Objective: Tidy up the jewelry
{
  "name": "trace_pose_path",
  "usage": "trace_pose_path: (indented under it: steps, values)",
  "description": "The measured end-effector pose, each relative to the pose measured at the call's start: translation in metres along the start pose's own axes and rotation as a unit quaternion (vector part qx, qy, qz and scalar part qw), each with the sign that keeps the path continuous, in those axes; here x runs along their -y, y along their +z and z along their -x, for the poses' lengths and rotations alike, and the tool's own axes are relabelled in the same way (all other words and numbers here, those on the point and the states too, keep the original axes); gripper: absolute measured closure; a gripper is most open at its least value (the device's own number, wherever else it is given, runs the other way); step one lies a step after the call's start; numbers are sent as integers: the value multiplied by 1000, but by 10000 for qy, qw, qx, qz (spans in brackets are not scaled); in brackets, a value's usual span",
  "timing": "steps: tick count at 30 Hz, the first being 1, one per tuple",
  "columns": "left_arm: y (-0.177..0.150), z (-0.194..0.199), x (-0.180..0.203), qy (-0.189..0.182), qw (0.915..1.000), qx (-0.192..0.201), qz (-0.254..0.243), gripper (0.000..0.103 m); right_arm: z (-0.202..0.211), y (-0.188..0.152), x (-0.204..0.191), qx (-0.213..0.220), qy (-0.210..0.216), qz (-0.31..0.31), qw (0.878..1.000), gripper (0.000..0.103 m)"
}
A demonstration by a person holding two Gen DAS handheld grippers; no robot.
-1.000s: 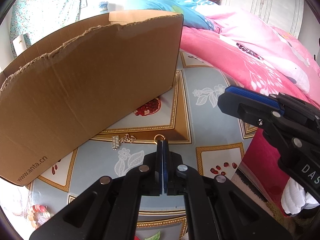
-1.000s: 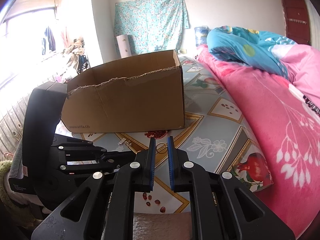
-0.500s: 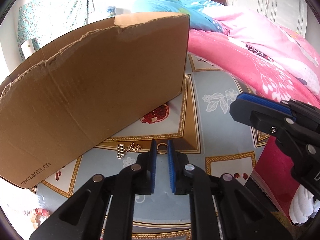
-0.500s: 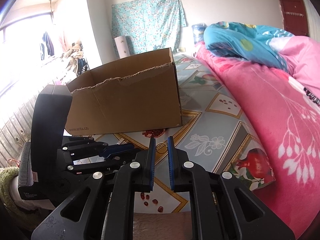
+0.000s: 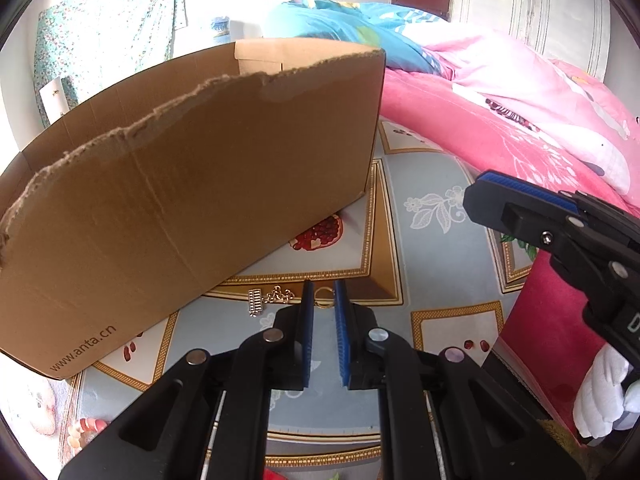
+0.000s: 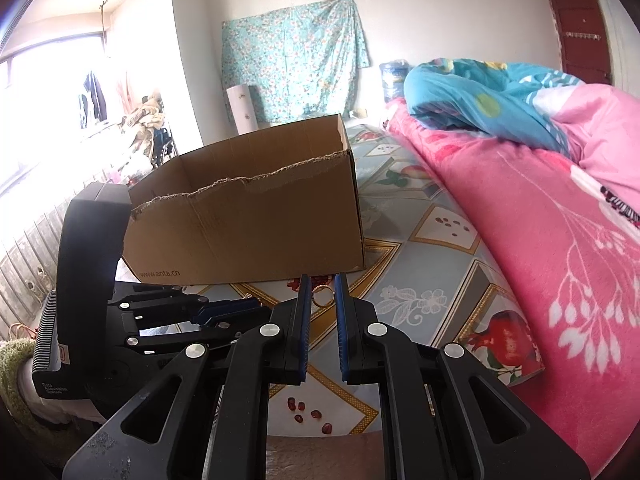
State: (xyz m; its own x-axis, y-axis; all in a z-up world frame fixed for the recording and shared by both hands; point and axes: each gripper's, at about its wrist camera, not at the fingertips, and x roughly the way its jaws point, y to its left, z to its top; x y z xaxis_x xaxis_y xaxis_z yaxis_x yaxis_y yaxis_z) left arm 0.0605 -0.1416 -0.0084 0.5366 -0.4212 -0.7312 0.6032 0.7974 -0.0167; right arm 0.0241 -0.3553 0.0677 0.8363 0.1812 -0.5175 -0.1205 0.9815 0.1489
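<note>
The small gold ring (image 5: 323,295) lies flat on the patterned surface (image 5: 432,240) just ahead of the empty, narrowly parted left tongs (image 5: 321,294), nearer than the equally parted, empty right tongs (image 6: 322,294).

the left gripper (image 5: 322,292) pointed steeply downward, its blue-padded jaws having just opened a little to a narrow gap, gripping nothing. the right gripper (image 6: 322,286) sat just beside it, angled more shallowly, jaws parted by a similar narrow gap and empty. a white-gloved hand (image 5: 602,396) held the right one's handle.
</note>
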Motion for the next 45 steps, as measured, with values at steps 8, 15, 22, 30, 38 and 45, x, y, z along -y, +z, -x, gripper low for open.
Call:
trace_pose_path:
  steps: [8, 15, 22, 30, 38, 45]
  values:
    - [18, 72, -13, -194, 9944, 1041, 75, 93, 16, 40, -29, 542, 186, 385, 9976, 93]
    - [56, 89, -50, 236, 9891, 1434, 223, 93, -10, 91, -52, 693, 568, 519, 9946, 93]
    - [85, 51, -100, 456, 9915, 1040, 636, 93, -74, 114, -50, -98, 766, -54, 9970, 93]
    - [94, 30, -117, 417, 9930, 786, 771, 92, -89, 117, -54, -441, 708, -156, 9964, 88]
    - [89, 52, -117, 550, 9893, 1037, 869, 64, -60, 116, -45, -181, 676, -402, 9967, 78]
    - [87, 87, -104, 657, 9842, 1337, 953, 50, -27, 117, -43, 56, 640, -501, 9967, 68]
